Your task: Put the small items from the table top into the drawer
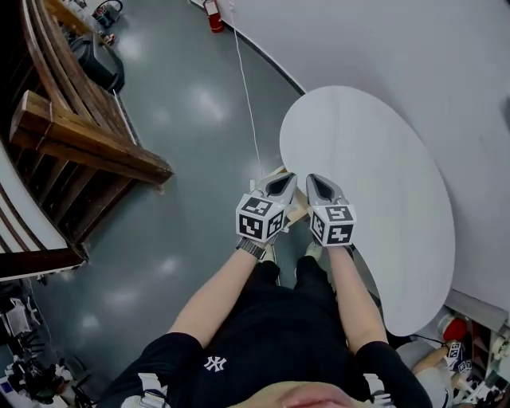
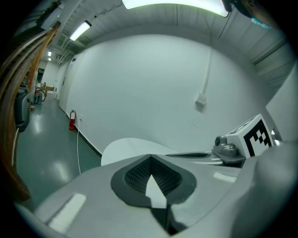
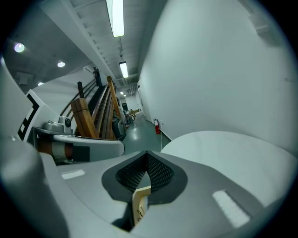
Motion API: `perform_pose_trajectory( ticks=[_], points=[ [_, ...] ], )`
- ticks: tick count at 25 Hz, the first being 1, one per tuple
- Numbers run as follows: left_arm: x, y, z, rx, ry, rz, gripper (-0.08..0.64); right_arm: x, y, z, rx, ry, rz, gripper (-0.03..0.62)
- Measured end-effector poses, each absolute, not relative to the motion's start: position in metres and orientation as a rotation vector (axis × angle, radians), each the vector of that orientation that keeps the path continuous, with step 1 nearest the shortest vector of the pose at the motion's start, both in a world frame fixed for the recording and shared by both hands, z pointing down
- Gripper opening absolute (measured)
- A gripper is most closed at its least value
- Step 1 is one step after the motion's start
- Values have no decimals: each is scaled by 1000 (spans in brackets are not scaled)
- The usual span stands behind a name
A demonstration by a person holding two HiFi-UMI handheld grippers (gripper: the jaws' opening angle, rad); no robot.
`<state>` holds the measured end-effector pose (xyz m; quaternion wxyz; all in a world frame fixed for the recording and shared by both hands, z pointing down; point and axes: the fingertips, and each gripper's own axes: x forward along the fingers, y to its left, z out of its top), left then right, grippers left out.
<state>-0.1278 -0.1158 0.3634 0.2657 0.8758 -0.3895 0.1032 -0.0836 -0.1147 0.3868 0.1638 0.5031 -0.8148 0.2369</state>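
Note:
Both grippers hang side by side at the near-left rim of a white oval table point(image 1: 382, 183), whose top shows no small items. My left gripper point(image 1: 288, 177) is shut with nothing in it; in the left gripper view its jaws point(image 2: 150, 156) meet at the tip, with only the table top point(image 2: 125, 146) beyond. My right gripper point(image 1: 312, 178) is shut and empty too, its jaws point(image 3: 147, 152) closed over the table point(image 3: 223, 153). A pale wooden piece point(image 1: 296, 210) shows under the grippers at the table's edge. No drawer can be made out.
Stacked wooden frames point(image 1: 88, 135) and a black bag point(image 1: 100, 64) stand on the grey floor at left. A white cable point(image 1: 249, 103) runs along the floor from a red fire extinguisher point(image 1: 213, 16) by the wall. Clutter point(image 1: 462, 343) sits at lower right.

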Motion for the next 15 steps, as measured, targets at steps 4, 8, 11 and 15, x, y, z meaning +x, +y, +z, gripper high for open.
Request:
perform_pose_trajectory(
  ticks=[4,8,11,15],
  points=[
    [-116,-117,329,2399,-1041,245,8,-66,-116,353,1469,-2346,626,21],
    [-105,-120,295,2455,-1030,226,8,-53,-121,322,1512,-2367,575,20],
    [-98,-119,272,2487,-1030,203,8,-44,-121,297,1533,-2391,544,20],
    [-87,-120,246,2517,-1032,174,8,-36,-120,263,1545,-2423,483,20]
  ],
)
